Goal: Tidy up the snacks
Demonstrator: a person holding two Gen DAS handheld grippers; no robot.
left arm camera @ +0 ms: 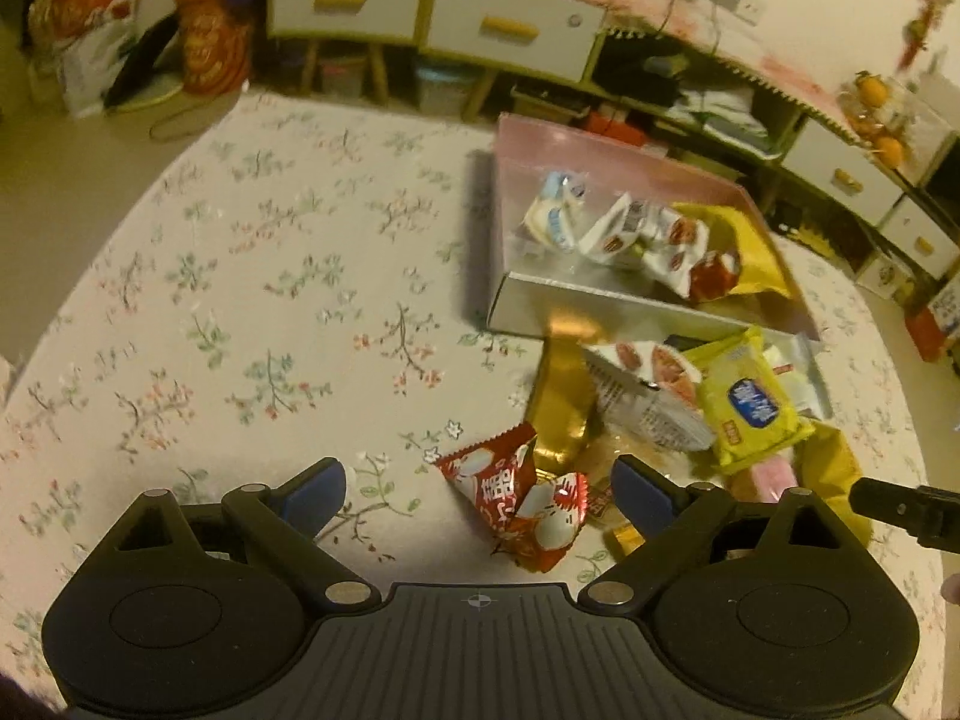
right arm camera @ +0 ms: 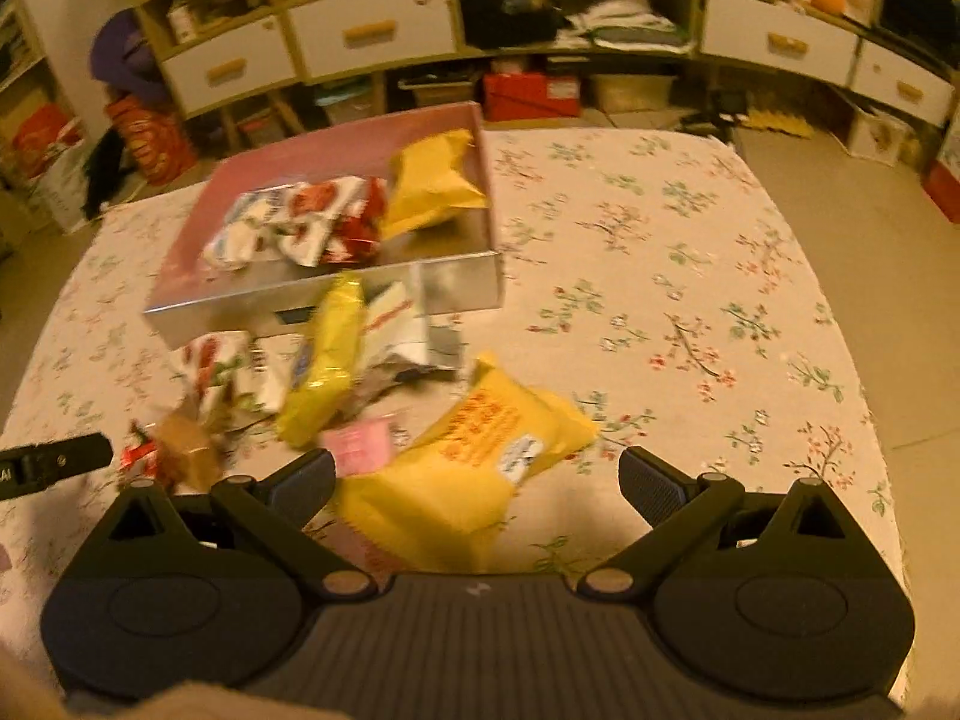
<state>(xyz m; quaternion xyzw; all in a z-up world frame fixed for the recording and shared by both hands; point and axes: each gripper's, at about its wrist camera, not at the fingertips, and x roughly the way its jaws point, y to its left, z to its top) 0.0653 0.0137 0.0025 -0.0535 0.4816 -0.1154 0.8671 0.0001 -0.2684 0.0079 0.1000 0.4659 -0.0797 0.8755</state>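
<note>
A: Mid-sort, by the look of it. Box (left arm camera: 606, 294) partly filled, a heap of packets left outside along its near wall.

B: Left fingers (left arm camera: 480, 489)?

A: Spread wide, holding nothing. Red packet (left arm camera: 516, 498) lying between the tips, slightly right of centre, not touched. Crinkled foil, glossy, white print, folded into a peak.

B: Right fingers (right arm camera: 477, 483)?

A: Also wide apart and empty. Big yellow bag (right arm camera: 462, 474) flat on the table (right arm camera: 690, 276) between them, puffed like a pillow, serrated seam at the near edge, orange print and a small pale label.

B: Next move?

A: Probably a pick on either side: lower over the packet, close on the raised fold, lift, carry forward to the box. Soft foil likely to crumple and slip, so a grip across the thick part seems wiser than on a thin edge.

B: Anything else ahead of the tips?

A: Beyond the left tips, a gold packet (left arm camera: 561, 402), shiny and smooth, standing against the heap; right of it a yellow pack (left arm camera: 750, 408) with a blue label. Small pink pack (right arm camera: 360, 447) just ahead of the right set's left finger. Inside the box, white-and-red wrappers (right arm camera: 306, 228) and another yellow bag (right arm camera: 435, 183).

B: Box itself?

A: Shallow, rectangular, mirror-silver walls, pinkish inner face. Table under a floral cloth, matte.
</note>
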